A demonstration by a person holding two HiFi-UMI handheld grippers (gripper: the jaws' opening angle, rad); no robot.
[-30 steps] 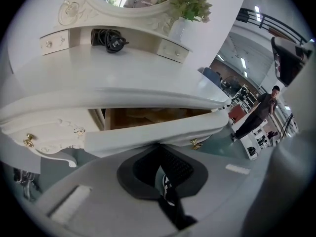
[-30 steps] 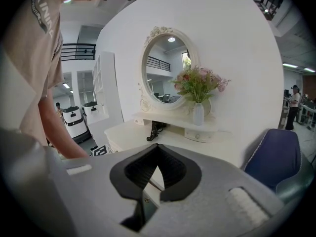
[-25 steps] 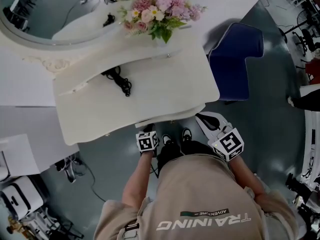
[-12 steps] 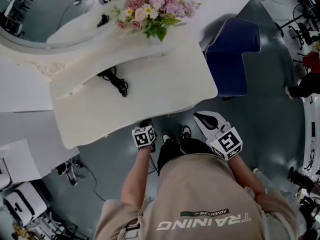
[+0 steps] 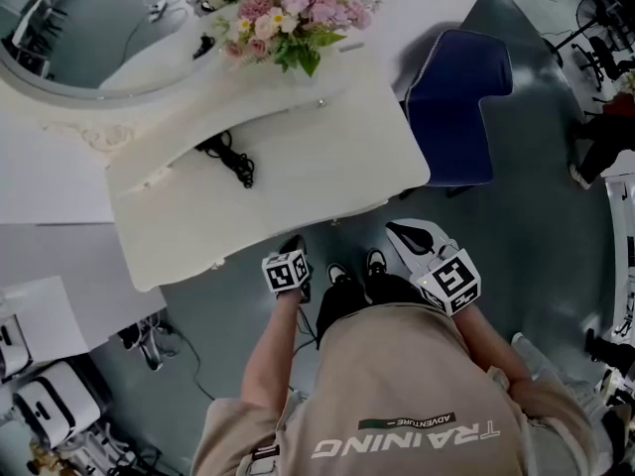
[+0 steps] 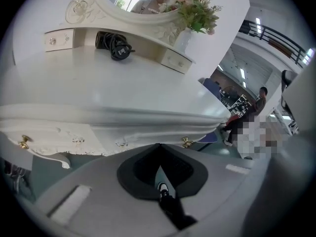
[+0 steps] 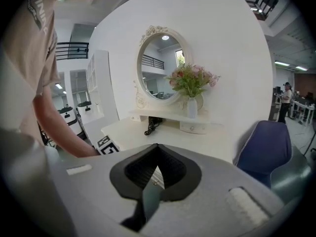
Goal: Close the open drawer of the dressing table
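2 claws hang at the desk (image 5: 298,167) front in the head view: left claw (image 5: 295,246) and right claw (image 5: 397,234). Left gripper view: jaws pressed together, empty, facing the drawer (image 6: 98,138), which sits flush under the desktop. Right gripper view: jaws likewise together, empty.

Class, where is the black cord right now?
Head view: the black cord lies on the dressing table, left of the flowers, just in front of the oval mirror.

The drawer (image 6: 101,138) stuck out from under the dressing table (image 5: 298,167) top a second ago. Now it is pushed all the way in. My left gripper (image 5: 295,245) went forward with it, right up to the table's front edge.
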